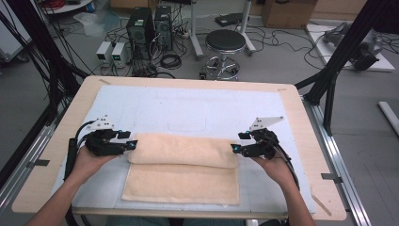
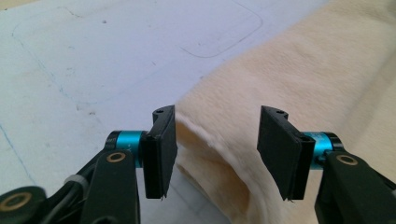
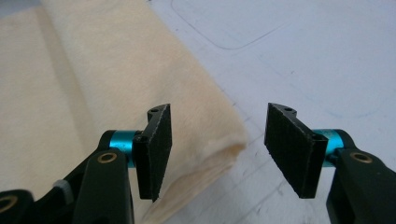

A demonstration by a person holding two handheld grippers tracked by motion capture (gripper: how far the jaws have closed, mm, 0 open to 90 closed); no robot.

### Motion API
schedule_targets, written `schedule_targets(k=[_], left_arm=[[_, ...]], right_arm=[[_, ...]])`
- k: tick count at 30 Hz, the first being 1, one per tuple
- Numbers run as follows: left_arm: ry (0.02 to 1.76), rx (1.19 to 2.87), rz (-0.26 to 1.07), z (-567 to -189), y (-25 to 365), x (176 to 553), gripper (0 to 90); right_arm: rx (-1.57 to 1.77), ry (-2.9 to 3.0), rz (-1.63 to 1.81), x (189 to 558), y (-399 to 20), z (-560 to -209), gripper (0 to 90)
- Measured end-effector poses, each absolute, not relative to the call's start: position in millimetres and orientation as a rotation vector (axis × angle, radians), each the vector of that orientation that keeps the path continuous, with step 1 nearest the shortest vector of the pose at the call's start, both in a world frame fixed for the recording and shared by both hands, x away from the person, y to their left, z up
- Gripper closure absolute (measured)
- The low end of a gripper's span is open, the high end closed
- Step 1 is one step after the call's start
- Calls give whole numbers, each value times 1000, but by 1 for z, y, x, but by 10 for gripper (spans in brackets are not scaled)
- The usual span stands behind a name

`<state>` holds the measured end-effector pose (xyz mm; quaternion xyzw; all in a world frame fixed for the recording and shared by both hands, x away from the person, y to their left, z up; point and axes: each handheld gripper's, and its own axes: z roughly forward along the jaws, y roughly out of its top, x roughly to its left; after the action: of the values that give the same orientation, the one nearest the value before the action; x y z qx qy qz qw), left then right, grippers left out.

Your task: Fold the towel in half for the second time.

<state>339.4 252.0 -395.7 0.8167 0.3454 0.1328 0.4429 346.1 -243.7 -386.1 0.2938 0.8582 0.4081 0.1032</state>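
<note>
Towel [image 1: 182,149] fold just laid, left claw [image 1: 133,145] and right claw [image 1: 234,149] both open, gripping nothing; next, probably regrasp folded edge near counter [image 1: 56,141] front.

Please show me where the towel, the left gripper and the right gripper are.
towel [image 1: 181,165]: high view, middle of the folded cloth.
left gripper [image 2: 217,149]: left gripper view, between its open jaws.
right gripper [image 3: 217,147]: right gripper view, between its open jaws.
</note>
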Motion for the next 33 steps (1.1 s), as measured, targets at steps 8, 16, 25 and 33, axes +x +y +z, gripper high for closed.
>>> schedule_targets(k=[8, 16, 25, 33], left_arm=[[933, 2025, 226, -416, 248, 366, 416], [931, 2011, 155, -420, 249, 369, 732], [889, 2035, 202, -410, 250, 360, 862], [809, 1978, 271, -387, 254, 332, 863]], right_arm=[[954, 2643, 1202, 374, -230, -409, 400], [890, 2734, 1238, 373, -229, -409, 776], [821, 2700, 1273, 365, -231, -399, 827], [758, 2662, 1313, 350, -234, -384, 827]])
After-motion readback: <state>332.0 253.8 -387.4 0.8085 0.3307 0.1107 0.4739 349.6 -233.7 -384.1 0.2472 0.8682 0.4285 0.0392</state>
